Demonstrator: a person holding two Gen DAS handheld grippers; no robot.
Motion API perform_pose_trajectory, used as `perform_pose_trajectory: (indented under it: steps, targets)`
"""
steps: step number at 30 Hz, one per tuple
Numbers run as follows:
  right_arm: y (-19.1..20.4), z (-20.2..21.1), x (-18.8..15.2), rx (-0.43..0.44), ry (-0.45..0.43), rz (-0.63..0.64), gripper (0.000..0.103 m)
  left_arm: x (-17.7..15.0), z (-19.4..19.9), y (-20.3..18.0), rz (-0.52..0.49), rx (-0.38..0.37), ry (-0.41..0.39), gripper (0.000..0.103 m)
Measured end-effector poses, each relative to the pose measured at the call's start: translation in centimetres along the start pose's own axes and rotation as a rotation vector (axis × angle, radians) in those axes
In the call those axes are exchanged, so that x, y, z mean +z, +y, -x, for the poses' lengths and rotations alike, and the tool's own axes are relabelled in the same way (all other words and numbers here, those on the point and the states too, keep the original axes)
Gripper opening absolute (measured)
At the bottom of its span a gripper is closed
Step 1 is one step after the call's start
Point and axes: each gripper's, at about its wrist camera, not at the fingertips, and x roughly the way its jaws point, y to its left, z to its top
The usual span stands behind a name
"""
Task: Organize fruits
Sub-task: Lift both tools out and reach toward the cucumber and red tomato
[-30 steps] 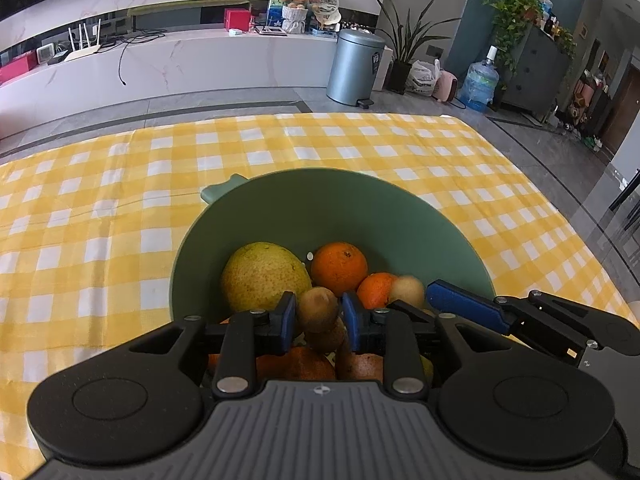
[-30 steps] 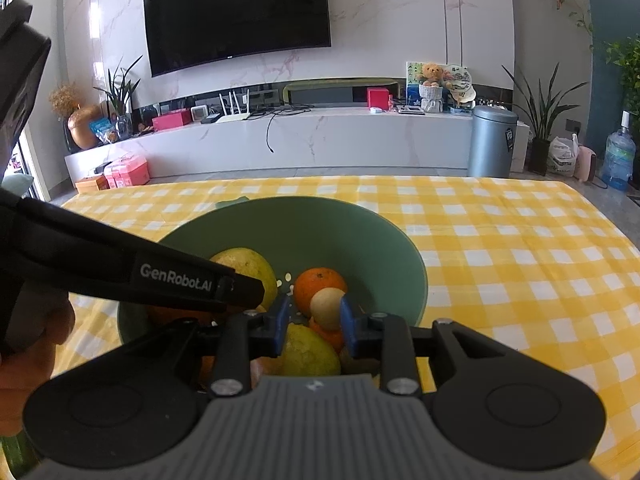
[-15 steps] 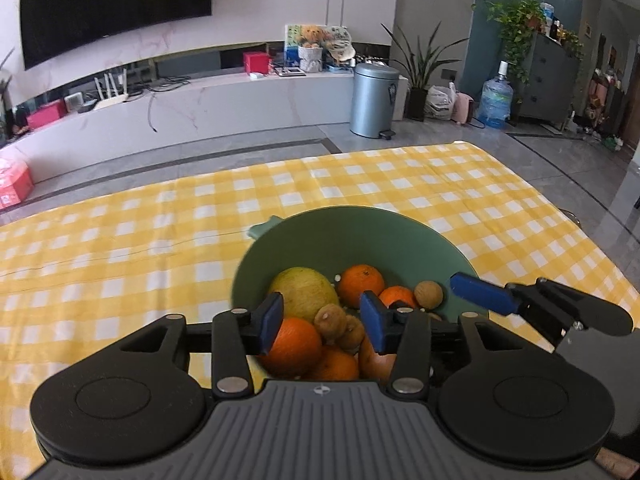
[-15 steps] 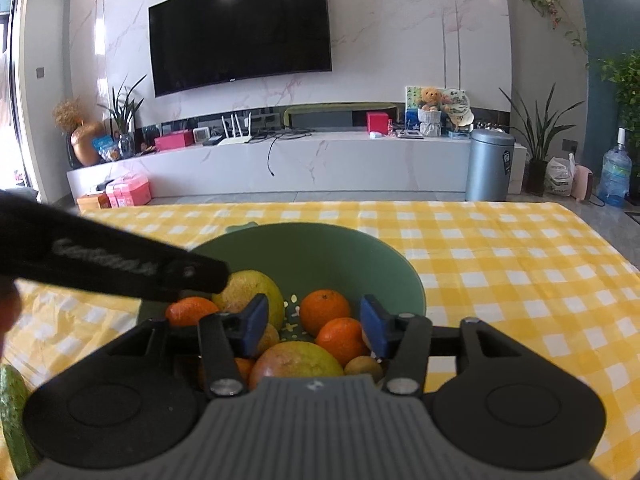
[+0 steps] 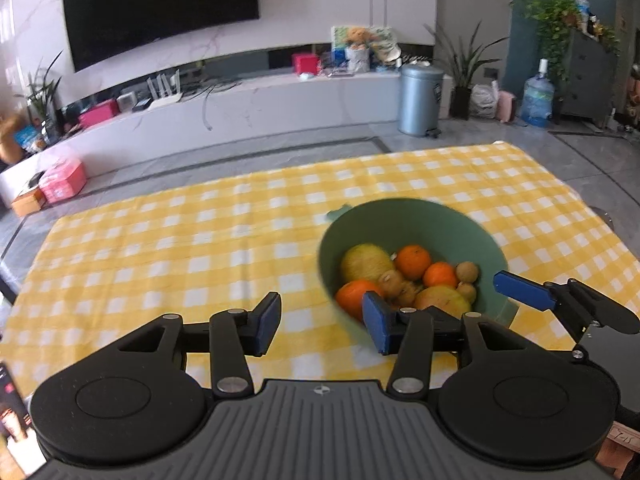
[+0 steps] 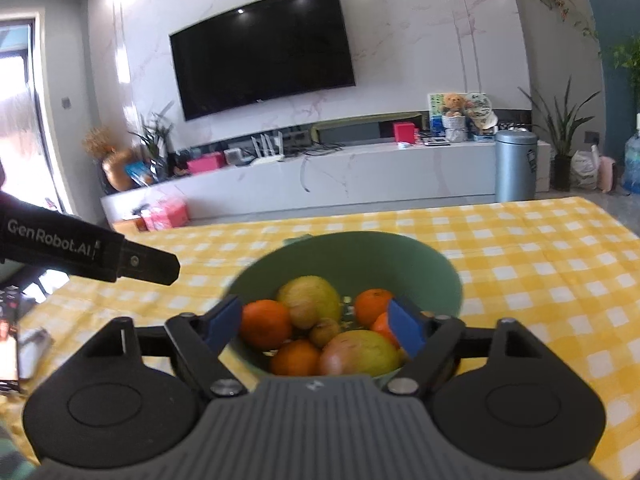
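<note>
A green bowl (image 5: 448,228) sits on the yellow checked tablecloth (image 5: 200,248) and holds oranges (image 5: 414,260), a yellow-green pear (image 5: 366,262), small brown kiwis (image 5: 467,271) and a mango (image 6: 360,354). My left gripper (image 5: 322,326) is open and empty, raised to the left of the bowl. My right gripper (image 6: 316,324) is open and empty above the near rim of the bowl (image 6: 440,268). The right gripper's finger shows in the left wrist view (image 5: 524,290). The left gripper's body shows in the right wrist view (image 6: 88,250).
A dark box (image 6: 8,332) and a small pale item (image 6: 34,350) lie at the table's left edge. Beyond the table are a white TV bench (image 5: 240,112), a grey bin (image 5: 420,100) and plants.
Both grippers let go of the small fruits over the bowl, opened wide and pulled back and up. The left gripper has shifted left of the bowl.
</note>
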Motion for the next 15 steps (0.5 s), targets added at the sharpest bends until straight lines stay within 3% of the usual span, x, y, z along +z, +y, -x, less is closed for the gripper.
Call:
perform_pose_trajectory:
  steps: [5, 9, 12, 15]
  targets:
    - [1.8, 0.5, -0.7, 0.023, 0.022, 0.043, 0.085, -0.2, 0.7, 2.2, 0.033, -0.014, 0.108, 0.058]
    - [3.0, 0.6, -1.2, 0.073, 0.043, 0.058, 0.085, -0.6, 0.1, 3.9, 0.07, -0.025, 0.24, 0.058]
    - [3.7, 0.5, -1.8, 0.096, 0.068, 0.079, 0.082, -1.2, -1.0, 5.3, 0.097, 0.009, 0.371, 0.058]
    - [4.4, 0.4, -2.1, 0.11, 0.083, 0.112, 0.073, -2.5, -2.1, 7.3, 0.204, -0.008, 0.493, 0.056]
